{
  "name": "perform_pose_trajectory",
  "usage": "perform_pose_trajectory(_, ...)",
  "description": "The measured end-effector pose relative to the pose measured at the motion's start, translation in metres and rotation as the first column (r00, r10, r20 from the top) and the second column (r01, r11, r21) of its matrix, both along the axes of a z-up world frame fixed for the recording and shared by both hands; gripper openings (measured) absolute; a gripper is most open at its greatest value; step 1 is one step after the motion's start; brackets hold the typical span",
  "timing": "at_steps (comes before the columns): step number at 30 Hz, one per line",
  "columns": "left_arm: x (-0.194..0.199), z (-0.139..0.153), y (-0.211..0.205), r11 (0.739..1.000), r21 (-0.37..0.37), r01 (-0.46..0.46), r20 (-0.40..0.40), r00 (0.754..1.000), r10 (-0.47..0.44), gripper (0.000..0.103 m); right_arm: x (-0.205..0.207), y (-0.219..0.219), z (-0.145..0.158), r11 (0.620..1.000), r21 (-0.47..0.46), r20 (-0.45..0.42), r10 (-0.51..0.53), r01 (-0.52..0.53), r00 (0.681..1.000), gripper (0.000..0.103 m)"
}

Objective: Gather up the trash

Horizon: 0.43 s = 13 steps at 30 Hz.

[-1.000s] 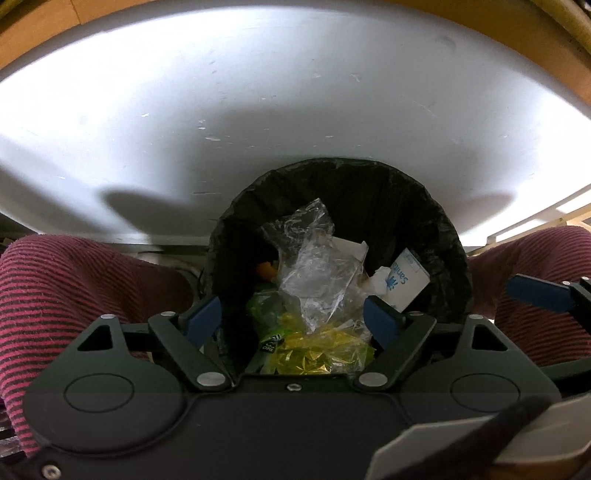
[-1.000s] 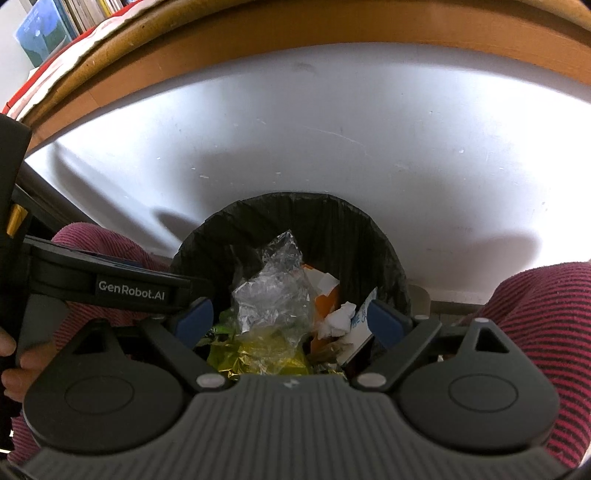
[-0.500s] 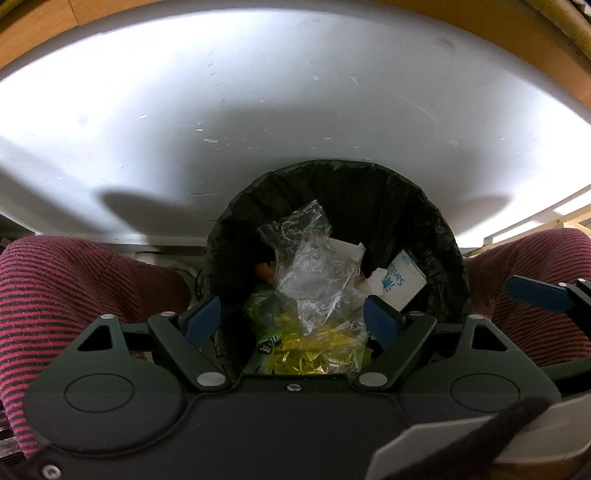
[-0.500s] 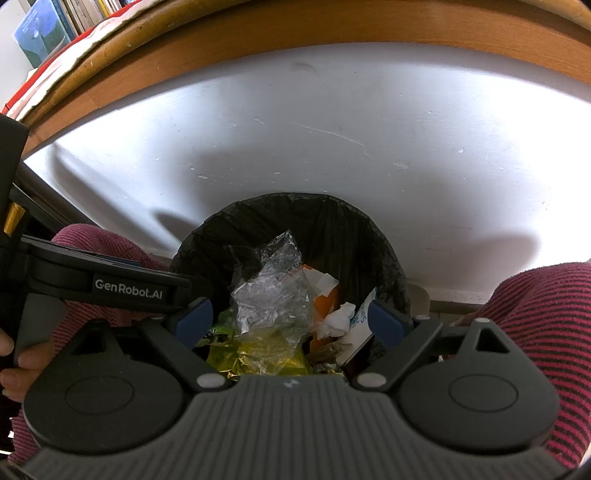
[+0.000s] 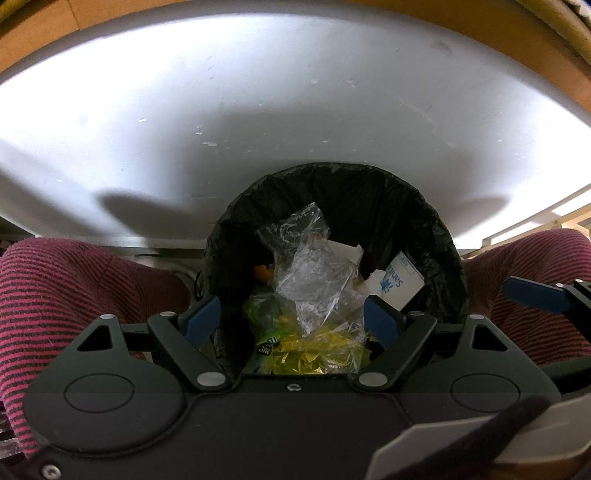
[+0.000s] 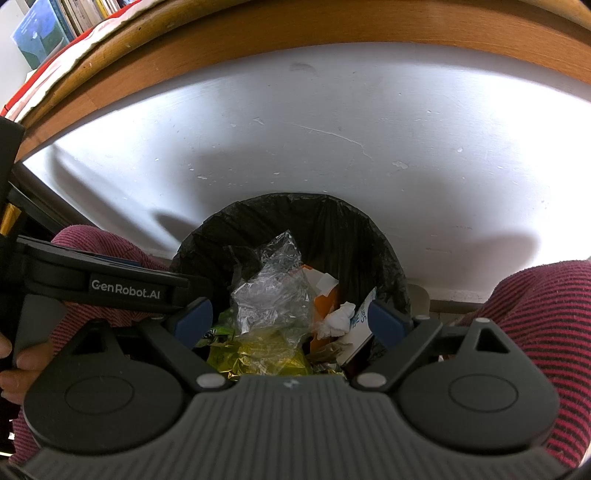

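A round bin lined with a black bag [image 5: 413,206] [image 6: 354,225] stands below a white surface, between the person's knees. It holds trash: a crumpled clear plastic bag [image 5: 310,273] [image 6: 273,291], yellow foil wrappers [image 5: 317,350] [image 6: 258,354], a green packet [image 5: 258,314], a white and blue carton [image 5: 400,286], a white tissue [image 6: 338,317] and something orange [image 6: 325,299]. My left gripper [image 5: 291,319] hangs open just above the bin's near rim, nothing between its blue pads. My right gripper [image 6: 291,321] is open over the same bin, likewise holding nothing.
The underside of a white table [image 5: 258,110] [image 6: 332,129] with a wooden edge [image 6: 295,29] fills the upper view. Legs in red striped fabric [image 5: 66,288] [image 6: 546,317] flank the bin. A hand [image 6: 14,365] holds the left gripper's handle. Books [image 6: 66,22] stand at far top left.
Both views have barely shifted; the bin and its trash stay put. Both grippers remain open.
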<state>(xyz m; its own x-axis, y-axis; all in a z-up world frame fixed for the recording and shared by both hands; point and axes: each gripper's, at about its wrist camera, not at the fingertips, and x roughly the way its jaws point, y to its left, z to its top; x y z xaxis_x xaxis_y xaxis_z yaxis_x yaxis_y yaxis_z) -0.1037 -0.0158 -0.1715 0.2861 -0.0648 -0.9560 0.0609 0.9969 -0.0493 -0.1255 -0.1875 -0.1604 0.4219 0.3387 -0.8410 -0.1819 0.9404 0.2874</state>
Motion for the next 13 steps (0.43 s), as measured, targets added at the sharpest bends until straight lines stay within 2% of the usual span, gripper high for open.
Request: perform_pose_trajectory(13,-0.0017,0.0084,-0.0010,1.000,0.009,0.010,0.043,0.999,-0.011,0.085,-0.0021,-0.0020,0.0025,1.000,0.012,0.011,-0.015,0.015,1.000,0.096)
